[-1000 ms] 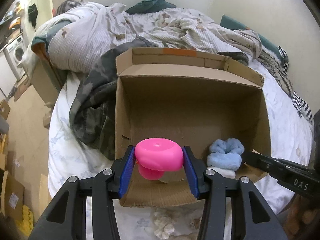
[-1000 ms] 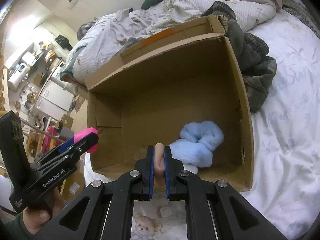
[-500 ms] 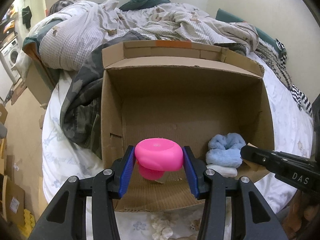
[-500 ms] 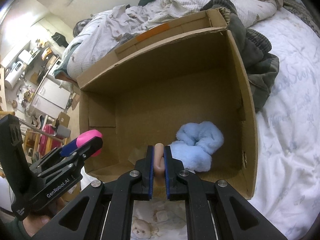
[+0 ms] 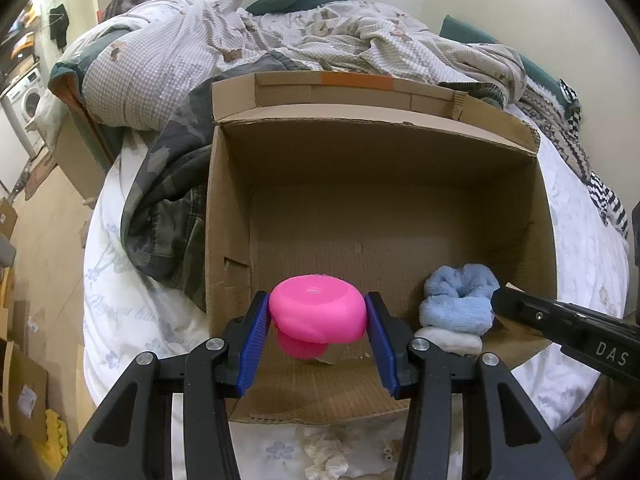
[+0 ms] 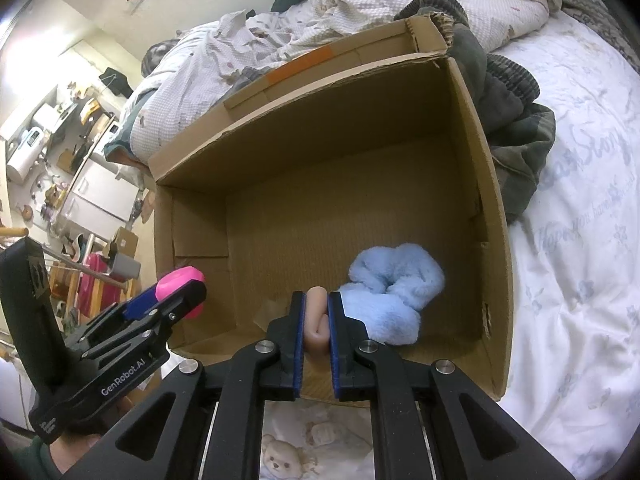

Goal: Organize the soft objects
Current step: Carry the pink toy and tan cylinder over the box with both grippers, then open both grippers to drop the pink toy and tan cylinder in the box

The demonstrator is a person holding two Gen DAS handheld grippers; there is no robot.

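My left gripper point(image 5: 318, 316) is shut on a pink squishy toy point(image 5: 318, 312) and holds it over the near edge of an open cardboard box point(image 5: 224, 216) on the bed. My right gripper point(image 6: 318, 318) is shut on a small beige soft piece point(image 6: 316, 314), also at the box's near edge. The left gripper also shows in the right wrist view point(image 6: 176, 300) with the pink toy point(image 6: 180, 280). A fluffy blue cloth point(image 5: 460, 300) lies inside the box on a white one point(image 5: 450, 340), near the right gripper; the blue cloth also shows in the right wrist view point(image 6: 394, 288).
The box point(image 6: 492, 208) rests on a white printed sheet point(image 6: 580, 240). A camouflage garment point(image 5: 168, 204) lies left of the box, a rumpled checked duvet point(image 5: 208, 52) behind it. A small white fluffy item point(image 5: 326, 452) lies on the sheet before the box. The floor drops off at left.
Both grippers have moved closer to the box with their loads still held. The box fills more of each view.
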